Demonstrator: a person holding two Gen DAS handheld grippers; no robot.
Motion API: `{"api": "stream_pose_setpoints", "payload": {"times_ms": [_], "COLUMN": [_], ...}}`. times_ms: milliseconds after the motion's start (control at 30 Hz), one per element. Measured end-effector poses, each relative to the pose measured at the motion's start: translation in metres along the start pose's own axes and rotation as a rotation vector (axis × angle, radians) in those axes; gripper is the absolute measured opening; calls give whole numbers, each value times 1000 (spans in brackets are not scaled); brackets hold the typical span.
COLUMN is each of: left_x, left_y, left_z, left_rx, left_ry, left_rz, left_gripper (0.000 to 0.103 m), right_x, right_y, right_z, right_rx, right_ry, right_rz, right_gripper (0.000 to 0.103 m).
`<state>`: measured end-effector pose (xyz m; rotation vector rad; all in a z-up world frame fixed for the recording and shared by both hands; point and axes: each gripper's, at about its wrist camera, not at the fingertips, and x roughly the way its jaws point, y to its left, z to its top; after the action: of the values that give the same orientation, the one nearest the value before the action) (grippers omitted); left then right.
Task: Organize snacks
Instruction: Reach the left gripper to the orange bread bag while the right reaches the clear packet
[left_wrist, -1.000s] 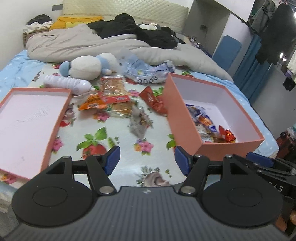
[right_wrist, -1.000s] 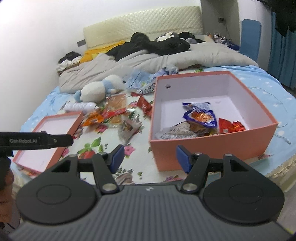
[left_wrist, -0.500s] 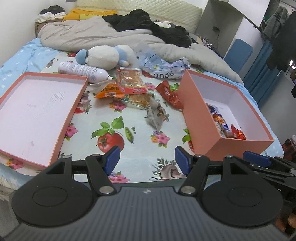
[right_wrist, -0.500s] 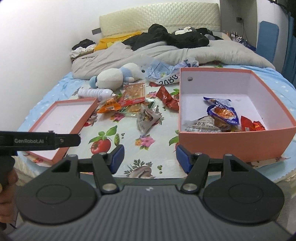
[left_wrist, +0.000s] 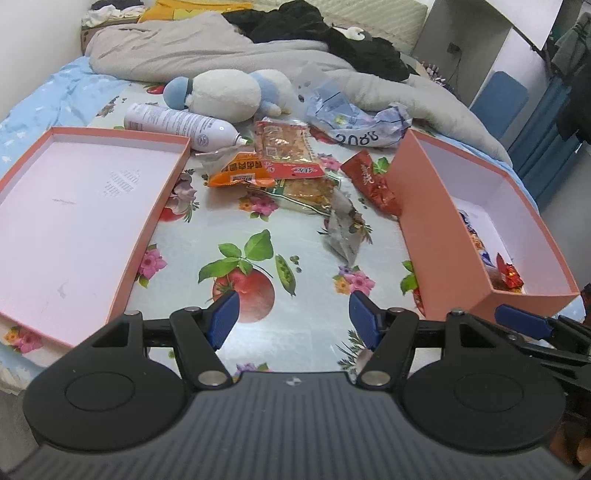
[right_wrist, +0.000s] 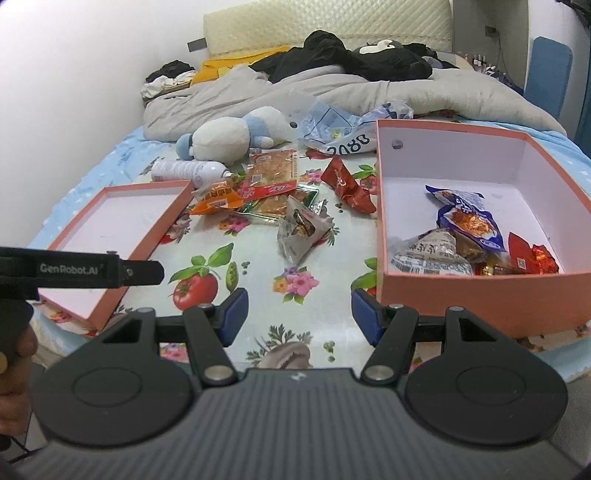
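Both tongs hang over the near edge of the flowery sheet on the bed. The left gripper is wide open and holds nothing. The right gripper is wide open too, with nothing between its blue pads.

The box sits on the right. Some snacks already lie in it: a blue bag, a grey pack and red sweets.

More snacks lie loose on the sheet between the box and the lid on the left: an orange pack, a big clear pack, a red pack and a grey crumpled pack. A white bottle and a soft toy lie behind them.
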<state>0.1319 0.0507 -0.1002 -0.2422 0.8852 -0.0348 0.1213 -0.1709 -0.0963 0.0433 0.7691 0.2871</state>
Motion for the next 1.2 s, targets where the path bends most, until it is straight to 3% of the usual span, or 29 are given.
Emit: {"api": "stream_pose_setpoints", "payload": {"times_ms": [600,933,1000,1067,1200], "left_x": [103,145,153,159,171], "left_y": [47,63,63,66,70], "left_z": [58,93,101,109,126], "left_rx": [-66,-95,-76,-91,-141], "left_ry": [2,-27,-24,-20,-31], "left_rz": [36,31,43,13,15], "left_gripper": [71,71,78,86,88], "right_x": [97,154,164,174,187], "right_y": [30,24,20,17,13], "right_z": [17,31,34,37,41], "right_rx": [-118,-101,-77,-53,-9], "right_ry": [41,22,19,21,19], "right_rz": [50,-34,-47,-60,-63], "right_gripper": [64,67,79,80,80]}}
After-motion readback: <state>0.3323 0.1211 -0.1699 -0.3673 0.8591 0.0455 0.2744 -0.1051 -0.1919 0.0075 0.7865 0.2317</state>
